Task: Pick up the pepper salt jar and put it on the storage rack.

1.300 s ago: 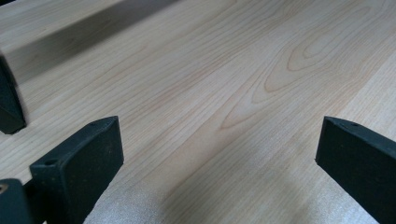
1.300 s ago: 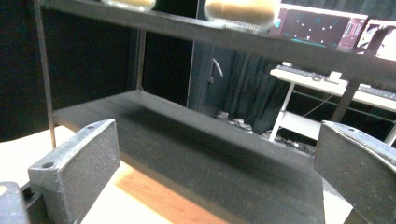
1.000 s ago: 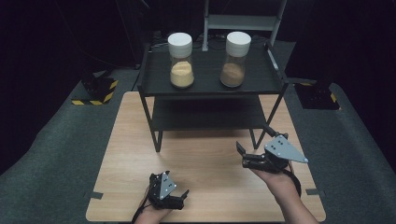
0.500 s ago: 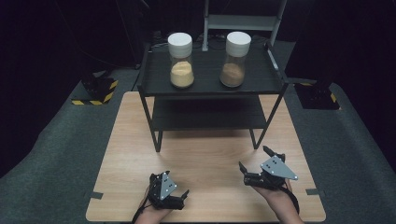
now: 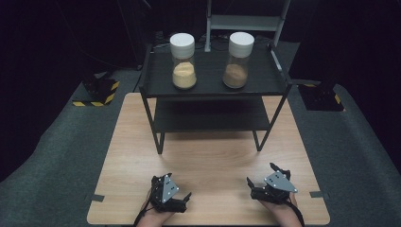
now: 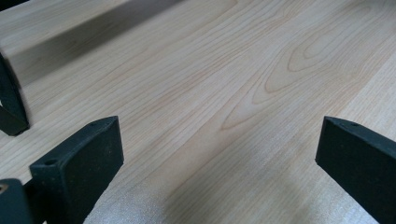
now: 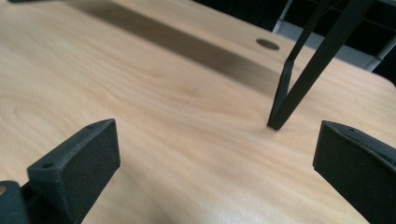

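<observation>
Jars: 2 of them stand on the top shelf of the black rack (image 5: 156, 90), the left jar (image 5: 183, 60) holding yellow powder, the right jar (image 5: 239, 59) brown powder. My left gripper (image 5: 177, 201) and right gripper (image 5: 260, 182) sit low over the wooden table (image 5: 213, 156), both spread wide, gripping nothing

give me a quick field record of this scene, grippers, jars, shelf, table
left gripper: open, holds nothing, low over the near edge of the table
right gripper: open, holds nothing, near edge, right side
light wooden table: bare between the grippers and the rack
black two-tier metal shelf rack: stands at the far half of the table
white-lidded glass jar of yellow powder: top tier, left
white-lidded glass jar of brown powder: top tier, right
</observation>
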### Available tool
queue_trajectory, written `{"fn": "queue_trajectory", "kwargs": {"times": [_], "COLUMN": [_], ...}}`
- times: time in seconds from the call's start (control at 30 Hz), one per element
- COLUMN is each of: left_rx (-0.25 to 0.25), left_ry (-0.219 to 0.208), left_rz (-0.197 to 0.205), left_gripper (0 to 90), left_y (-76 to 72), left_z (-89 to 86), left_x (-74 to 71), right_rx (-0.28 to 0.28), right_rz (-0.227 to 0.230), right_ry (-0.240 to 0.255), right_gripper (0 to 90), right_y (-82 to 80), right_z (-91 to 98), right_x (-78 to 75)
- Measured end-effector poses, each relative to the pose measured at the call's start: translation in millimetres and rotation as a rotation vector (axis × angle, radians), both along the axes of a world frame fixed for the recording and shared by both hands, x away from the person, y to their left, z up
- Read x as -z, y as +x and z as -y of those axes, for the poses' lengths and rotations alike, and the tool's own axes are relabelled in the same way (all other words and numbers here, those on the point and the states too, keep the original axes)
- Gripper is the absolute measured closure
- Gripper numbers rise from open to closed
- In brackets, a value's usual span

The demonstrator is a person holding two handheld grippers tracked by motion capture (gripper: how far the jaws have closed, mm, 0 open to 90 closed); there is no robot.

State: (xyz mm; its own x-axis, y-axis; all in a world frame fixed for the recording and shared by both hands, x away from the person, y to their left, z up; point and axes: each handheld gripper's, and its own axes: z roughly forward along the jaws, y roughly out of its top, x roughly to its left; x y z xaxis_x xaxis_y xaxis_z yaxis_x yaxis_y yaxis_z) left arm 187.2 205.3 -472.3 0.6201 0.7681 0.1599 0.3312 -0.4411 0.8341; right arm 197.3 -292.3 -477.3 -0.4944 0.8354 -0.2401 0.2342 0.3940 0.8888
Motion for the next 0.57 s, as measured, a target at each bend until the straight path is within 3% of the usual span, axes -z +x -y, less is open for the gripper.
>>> {"fn": "queue_trajectory", "kwargs": {"times": [0.23, 0.4, 0.57], "left_rx": [0.0, 0.001, 0.002], "left_ry": [-0.001, 0.004, 0.0], "left_rz": [0.0, 0.003, 0.0], "left_gripper": [1.0, 1.0, 1.0], "left_y": [-0.1, -0.2, 0.2], "left_z": [0.0, 0.6, -0.1], "left_x": [0.1, 0.1, 0.0], "right_rx": [0.004, 0.005, 0.014], "right_rz": [-0.011, -0.028, -0.045], "right_ry": [-0.076, -0.128, -0.128], "right_gripper": [0.0, 0.0, 0.0], "right_y": [-5.1, -4.2, -1.4], "right_z": [-5.3, -13.1, -13.5], "right_x": [7.1, 3.8, 1.9]}}
